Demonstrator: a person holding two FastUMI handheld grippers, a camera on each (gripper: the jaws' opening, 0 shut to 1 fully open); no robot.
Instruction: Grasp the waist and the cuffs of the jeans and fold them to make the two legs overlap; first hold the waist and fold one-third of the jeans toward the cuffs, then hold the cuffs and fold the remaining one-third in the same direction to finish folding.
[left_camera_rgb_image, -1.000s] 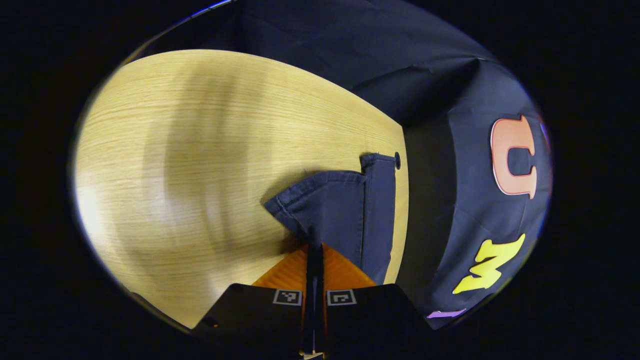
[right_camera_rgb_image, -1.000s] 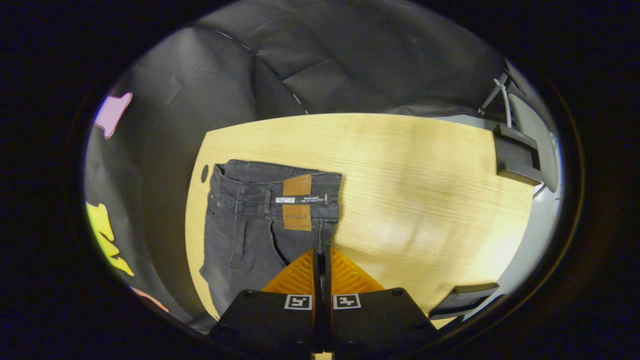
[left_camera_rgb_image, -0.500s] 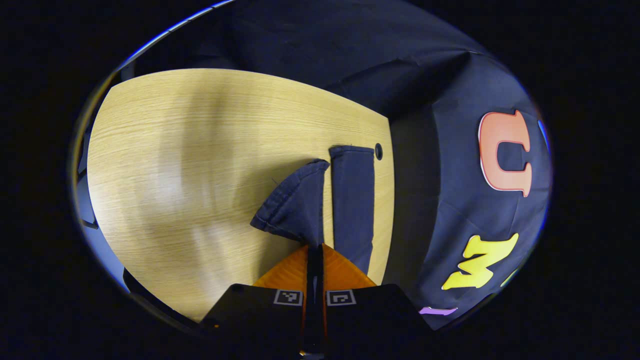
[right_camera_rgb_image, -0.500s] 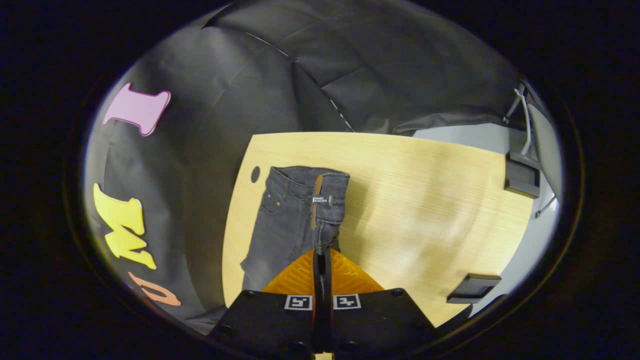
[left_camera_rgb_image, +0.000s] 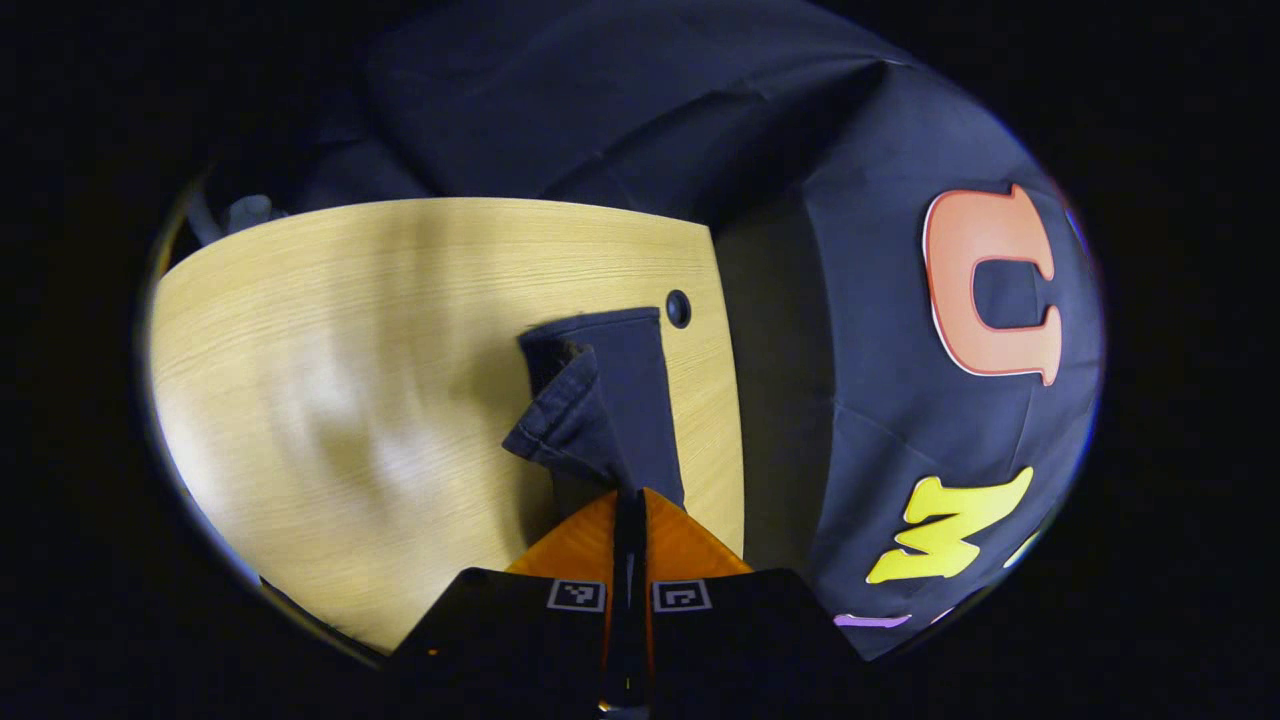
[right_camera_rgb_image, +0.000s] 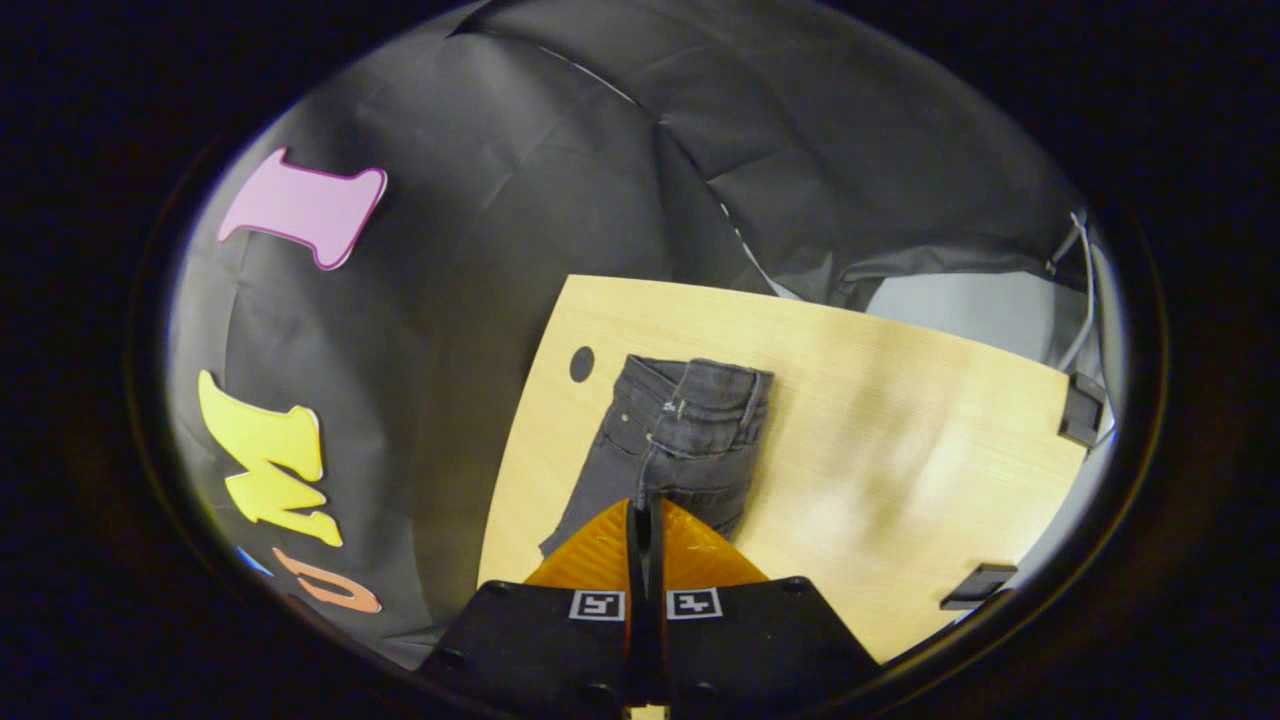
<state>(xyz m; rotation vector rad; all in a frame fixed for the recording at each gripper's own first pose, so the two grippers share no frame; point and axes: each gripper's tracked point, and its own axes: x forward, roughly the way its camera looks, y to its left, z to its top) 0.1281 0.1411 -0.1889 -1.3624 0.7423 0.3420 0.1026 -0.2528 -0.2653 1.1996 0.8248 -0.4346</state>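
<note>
- The jeans (right_camera_rgb_image: 680, 440) lie on the wooden surface (right_camera_rgb_image: 900, 480) close to its edge by the black cloth wall, just beside the small round hole (right_camera_rgb_image: 582, 363) near that corner.
- The left tongs (left_camera_rgb_image: 629, 500) are clenched on the cuff (left_camera_rgb_image: 575, 415) of one leg, which hangs lifted and partly turned over the other leg lying flat under it.
- The right tongs (right_camera_rgb_image: 645, 510) are clenched on denim at the waist (right_camera_rgb_image: 700, 385) end, where one half of the waistband already lies over the other.
- The step in hand looks like the lengthwise fold that lays one leg on the other.
- To do it well, carry both ends across at the same pace so the cloth between them stays taut, then lower cuff onto cuff and waistband onto waistband with side seams lined up before letting go.
- Keep the moving leg from dragging the lower one toward the surface's edge.
- Compared with a second ago, the waist was spread open with its leather patch showing; now it is doubled and the patch is hidden.
- The lifted cuff has swung from beside the flat leg to above it, and both cameras sit farther back.
</note>
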